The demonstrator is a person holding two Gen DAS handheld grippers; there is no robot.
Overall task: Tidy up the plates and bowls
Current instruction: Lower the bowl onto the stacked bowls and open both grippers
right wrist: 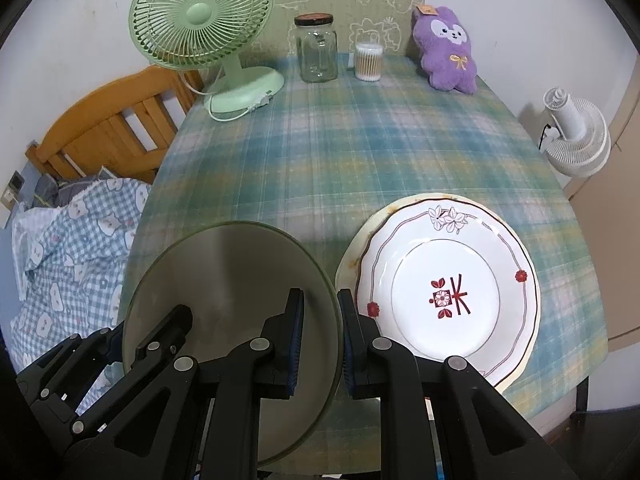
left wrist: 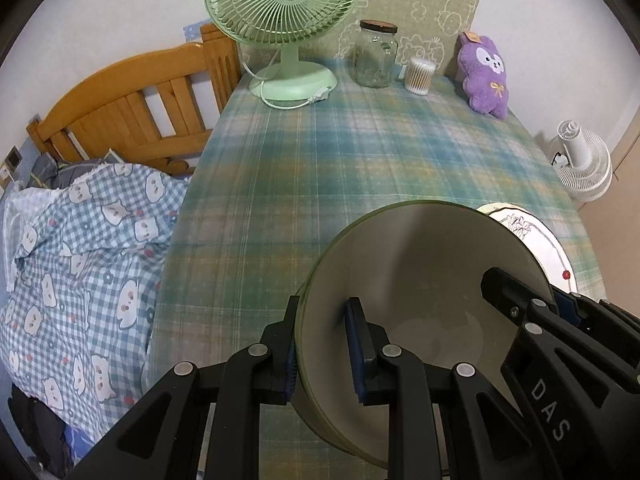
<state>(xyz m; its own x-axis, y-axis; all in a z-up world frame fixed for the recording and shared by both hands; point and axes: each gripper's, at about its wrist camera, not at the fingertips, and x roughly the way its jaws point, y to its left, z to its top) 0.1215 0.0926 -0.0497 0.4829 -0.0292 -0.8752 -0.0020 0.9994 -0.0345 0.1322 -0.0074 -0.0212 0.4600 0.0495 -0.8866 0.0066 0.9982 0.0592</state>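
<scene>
Holding green bowl [left wrist: 420, 280] by opposite rim walls: my left gripper [left wrist: 324, 356] and right gripper [right wrist: 322, 344] both pinch it above table [right wrist: 340, 152], beside plate [right wrist: 446, 296].

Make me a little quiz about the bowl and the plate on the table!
1. True or false: both grippers hold the green bowl by its rim.
2. Which toy sits at the far end of the table: A a purple plush, B a red car, C a yellow duck?
3. Fill in: the flowered plate lies to the ____ of the bowl in the right wrist view.

Key: 1 true; 2 A, purple plush; 3 right.
</scene>
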